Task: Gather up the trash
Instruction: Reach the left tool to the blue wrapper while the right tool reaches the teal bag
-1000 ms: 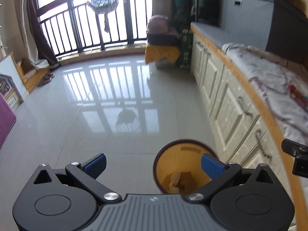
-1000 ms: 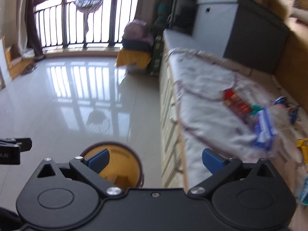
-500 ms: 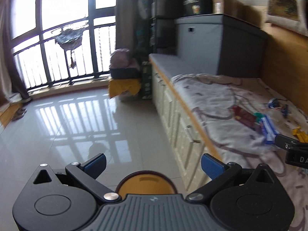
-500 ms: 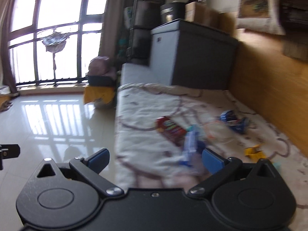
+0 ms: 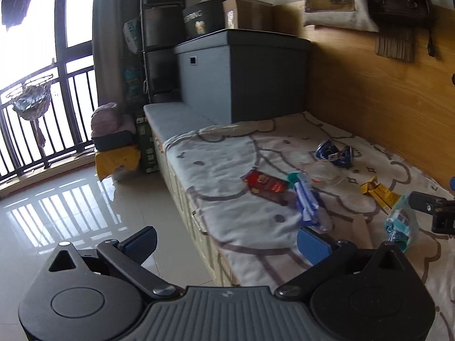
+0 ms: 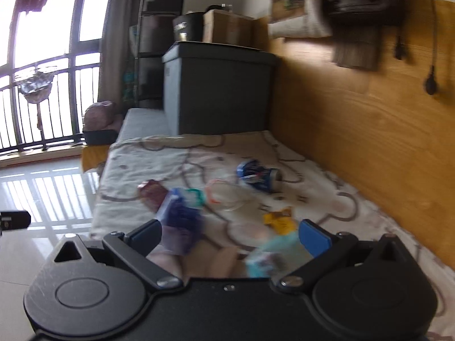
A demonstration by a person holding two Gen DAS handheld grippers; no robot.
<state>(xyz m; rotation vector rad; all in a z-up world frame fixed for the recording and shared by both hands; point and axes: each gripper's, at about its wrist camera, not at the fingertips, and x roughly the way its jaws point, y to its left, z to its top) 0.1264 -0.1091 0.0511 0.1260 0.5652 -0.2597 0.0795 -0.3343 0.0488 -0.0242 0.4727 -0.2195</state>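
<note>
Trash lies scattered on the bed's quilt (image 5: 227, 176): a red packet (image 5: 266, 183), a blue wrapper (image 5: 305, 201), a crushed can (image 5: 334, 153), a yellow wrapper (image 5: 378, 191) and a teal pouch (image 5: 401, 223). Both the left gripper (image 5: 227, 241) and the right gripper (image 6: 229, 234) hover spread wide, holding nothing.

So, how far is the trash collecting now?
Nothing looks collected yet. Both grippers, left and right, are open and hold nothing. The red packet, crushed blue can, yellow wrapper and teal bag lie on the bed cover.
</note>
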